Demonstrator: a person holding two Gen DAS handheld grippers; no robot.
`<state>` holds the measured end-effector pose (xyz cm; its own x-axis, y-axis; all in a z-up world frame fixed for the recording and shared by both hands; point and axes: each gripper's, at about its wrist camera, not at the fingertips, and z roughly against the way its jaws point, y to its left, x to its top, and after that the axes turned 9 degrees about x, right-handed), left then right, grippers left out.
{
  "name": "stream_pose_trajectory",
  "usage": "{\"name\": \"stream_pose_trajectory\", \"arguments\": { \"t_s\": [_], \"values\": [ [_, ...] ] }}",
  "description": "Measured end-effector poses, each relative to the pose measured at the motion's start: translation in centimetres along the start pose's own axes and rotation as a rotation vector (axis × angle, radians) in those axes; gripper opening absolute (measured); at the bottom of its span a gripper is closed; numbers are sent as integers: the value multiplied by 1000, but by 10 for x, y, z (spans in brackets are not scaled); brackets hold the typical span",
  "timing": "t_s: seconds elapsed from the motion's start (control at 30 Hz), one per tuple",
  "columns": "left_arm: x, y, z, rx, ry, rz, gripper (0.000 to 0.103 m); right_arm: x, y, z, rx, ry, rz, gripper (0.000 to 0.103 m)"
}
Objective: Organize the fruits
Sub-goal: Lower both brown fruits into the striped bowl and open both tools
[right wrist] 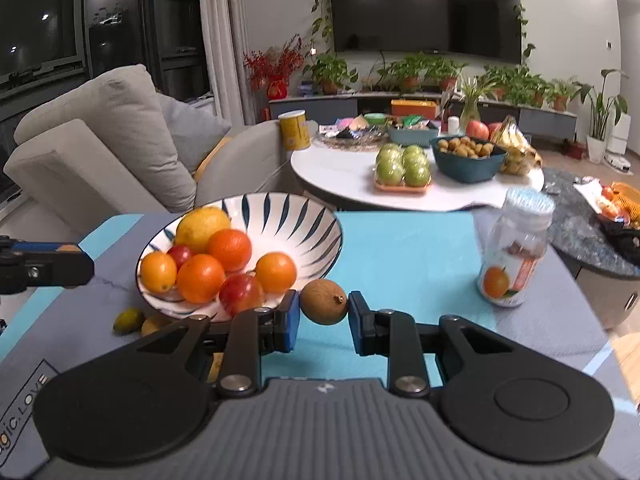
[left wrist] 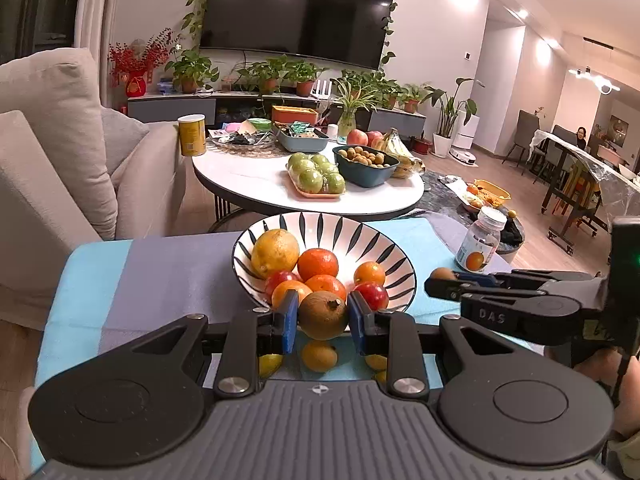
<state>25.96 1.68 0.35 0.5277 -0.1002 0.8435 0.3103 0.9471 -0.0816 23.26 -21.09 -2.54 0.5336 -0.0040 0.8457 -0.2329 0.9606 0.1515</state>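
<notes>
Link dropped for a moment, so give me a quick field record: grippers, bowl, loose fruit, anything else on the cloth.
left gripper: shut on a brown round fruit, held just in front of the bowl
right gripper: shut on a second brown fruit, right of the bowl
striped bowl: holds a yellow citrus, oranges and red fruits
loose fruit: small yellow-orange ones on the cloth, near side of the bowl
bottle: upright on the cloth, right of the bowl

Warm ceiling spots glare on the TV point(left wrist: 296, 12); fisheye edges bend; jar point(right wrist: 516, 248) slightly blurred.
</notes>
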Motion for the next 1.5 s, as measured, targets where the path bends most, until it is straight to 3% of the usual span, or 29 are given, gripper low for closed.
{"name": "stream_pose_trajectory", "arguments": {
  "t_s": [0.27, 0.7, 1.5],
  "values": [
    [7, -5, -22, -13, 17, -7, 25, 12, -12, 0, 15, -63, -70, 77],
    [21, -6, -54, -17, 12, 33, 25, 25, -8, -17, 13, -87, -40, 77],
    [19, -3, -80, -3, 66, 53, 25, 23, 0, -41, 90, -34, -39, 77]
  ]
}}
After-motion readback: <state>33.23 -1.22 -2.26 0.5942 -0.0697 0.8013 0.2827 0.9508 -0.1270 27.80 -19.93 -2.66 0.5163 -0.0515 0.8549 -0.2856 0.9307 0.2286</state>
